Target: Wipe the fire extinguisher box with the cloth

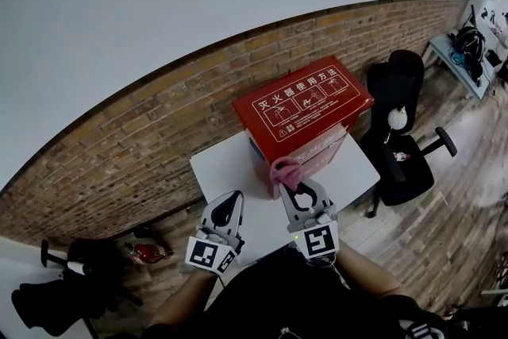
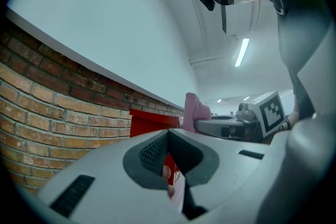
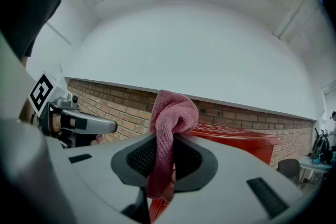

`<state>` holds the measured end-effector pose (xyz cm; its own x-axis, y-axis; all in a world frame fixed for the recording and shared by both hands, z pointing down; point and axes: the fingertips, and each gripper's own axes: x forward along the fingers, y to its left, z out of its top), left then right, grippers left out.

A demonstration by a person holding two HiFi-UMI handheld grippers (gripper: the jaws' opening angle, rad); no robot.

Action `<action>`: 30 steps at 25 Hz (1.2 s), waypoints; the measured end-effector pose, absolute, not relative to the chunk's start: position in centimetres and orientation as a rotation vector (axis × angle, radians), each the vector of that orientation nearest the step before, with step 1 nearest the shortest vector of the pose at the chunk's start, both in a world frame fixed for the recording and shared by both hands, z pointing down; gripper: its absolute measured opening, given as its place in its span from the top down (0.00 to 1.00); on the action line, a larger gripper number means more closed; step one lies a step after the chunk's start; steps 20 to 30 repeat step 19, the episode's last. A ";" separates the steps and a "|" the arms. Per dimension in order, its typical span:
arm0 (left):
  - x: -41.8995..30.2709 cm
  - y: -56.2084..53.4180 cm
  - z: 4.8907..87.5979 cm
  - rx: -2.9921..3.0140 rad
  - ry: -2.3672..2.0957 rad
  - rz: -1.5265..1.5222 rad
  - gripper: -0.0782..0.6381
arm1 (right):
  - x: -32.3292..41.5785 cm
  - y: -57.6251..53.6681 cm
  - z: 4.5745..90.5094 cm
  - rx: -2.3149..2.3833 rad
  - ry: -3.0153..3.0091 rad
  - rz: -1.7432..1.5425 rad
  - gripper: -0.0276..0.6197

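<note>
The person is holding one gripper in each hand above a small white table. The right tongs are being closed firmly on a pink cloth. In the right gripper view, the cloth is sitting pinched between the two dark pads of the right tongs. Its upper part is bulging out above the tips in a rounded fold, and its lower end is hanging down between the jaws.

The left tongs are staying at 9 o'clock from the right ones, near but apart from them. In the left gripper view, the left tongs are showing their jaws pressed together at the tips, with nothing held between them.

The red fire extinguisher box is standing on the far part of the table, at about 12 o'clock from the right tongs, with its lid closed and white print on top. It is resting close to the brick wall. The cloth is hanging just in front of the lower front face of the box; I cannot tell whether it is touching the box.

A black office chair is standing on the wooden floor, at 3 o'clock from the table.
</note>
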<state>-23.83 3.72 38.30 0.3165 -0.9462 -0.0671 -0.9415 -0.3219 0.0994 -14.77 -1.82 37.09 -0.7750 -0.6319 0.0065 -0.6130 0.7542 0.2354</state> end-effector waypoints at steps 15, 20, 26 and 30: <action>-22.4 4.8 38.4 2.557 -1.800 -0.132 0.83 | -14.3 -1.5 37.8 1.004 -2.855 -0.352 0.84; -22.2 4.9 38.4 2.562 -1.801 -0.127 0.83 | -14.3 -1.5 37.7 1.007 -2.855 -0.356 0.84; -22.2 4.9 38.4 2.562 -1.801 -0.127 0.83 | -14.3 -1.5 37.7 1.007 -2.855 -0.356 0.84; -22.2 4.9 38.4 2.562 -1.801 -0.127 0.83 | -14.3 -1.5 37.7 1.007 -2.855 -0.356 0.84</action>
